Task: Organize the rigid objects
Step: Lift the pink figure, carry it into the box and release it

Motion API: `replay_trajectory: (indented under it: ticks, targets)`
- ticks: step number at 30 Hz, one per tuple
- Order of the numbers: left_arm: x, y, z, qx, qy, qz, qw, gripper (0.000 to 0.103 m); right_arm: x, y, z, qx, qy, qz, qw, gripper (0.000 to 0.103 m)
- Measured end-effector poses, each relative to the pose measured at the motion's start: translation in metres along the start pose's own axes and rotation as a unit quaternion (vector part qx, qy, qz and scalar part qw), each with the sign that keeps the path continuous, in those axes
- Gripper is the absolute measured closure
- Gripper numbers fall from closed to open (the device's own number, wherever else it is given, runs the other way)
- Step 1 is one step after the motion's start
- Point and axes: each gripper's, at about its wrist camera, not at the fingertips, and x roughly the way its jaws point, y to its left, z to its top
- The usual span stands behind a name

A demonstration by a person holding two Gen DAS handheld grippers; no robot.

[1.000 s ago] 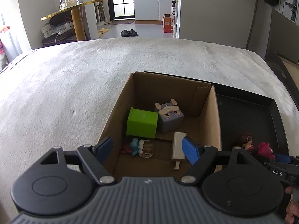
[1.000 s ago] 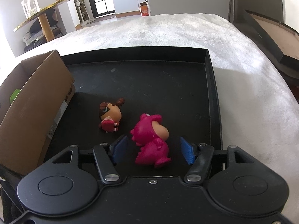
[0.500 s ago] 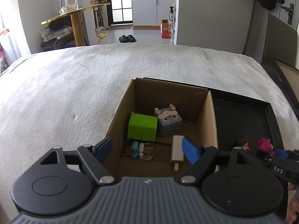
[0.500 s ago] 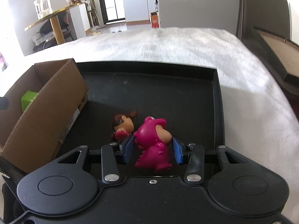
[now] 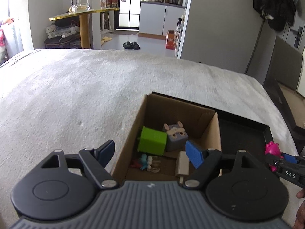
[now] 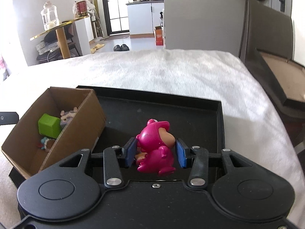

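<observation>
Right tool (image 6: 156, 152): clamped on the pink figure (image 6: 156, 147), one blue pad on each side of its body; the toy hangs between them above the black tray's floor.
Pink figure, from the left wrist view: at the far right edge (image 5: 273, 149), held in the tip of the right tool (image 5: 282, 157).
Left tool (image 5: 150, 152): pads well apart with nothing between them, poised over the near end of the cardboard box (image 5: 216, 139).
Black tray (image 6: 190, 105): lies on the white bed cover (image 6: 171, 70), its right half bare.
Cardboard box: sits at the tray's left end, open at the top (image 6: 89, 118).
Box contents: a green block (image 5: 152, 141) touching a grey animal-faced cube (image 5: 175, 135) at the far end; a small teal and red toy (image 5: 143, 162) and a beige rectangular piece (image 5: 182, 164) nearer the camera.
Second toy: a bit of orange shows just behind the pink figure beside the left pad (image 6: 140, 155); too hidden to tell what it is.
Person: fingertips (image 5: 301, 194) at the right edge of the left wrist view.
</observation>
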Motion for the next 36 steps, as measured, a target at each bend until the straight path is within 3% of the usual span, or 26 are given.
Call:
replay_trajectory:
  ticks: [8,28,32,34,36]
  targets:
    - [0.000,0.031,-0.003,-0.024,0.000,-0.004,0.9997,0.023,-0.013,0.029,0.014,-0.031,-0.010,-0.023,0.999,0.059]
    - [0.031,0.083,-0.024,-0.066,0.026,-0.063,0.9954,0.026,0.002,0.120,0.032,-0.076,-0.012,-0.040,0.996,0.059]
    - [0.032,0.090,-0.027,-0.074,0.022,-0.082,0.9937,0.037,0.007,0.135,0.033,-0.086,-0.009,-0.042,0.995,0.059]
    - [0.035,0.091,-0.029,-0.078,0.029,-0.092,0.9923,0.048,0.010,0.142,0.034,-0.094,-0.010,-0.044,0.995,0.059]
    - [0.040,0.091,-0.031,-0.084,0.040,-0.104,0.9902,0.068,0.012,0.148,0.035,-0.102,-0.009,-0.048,0.994,0.059]
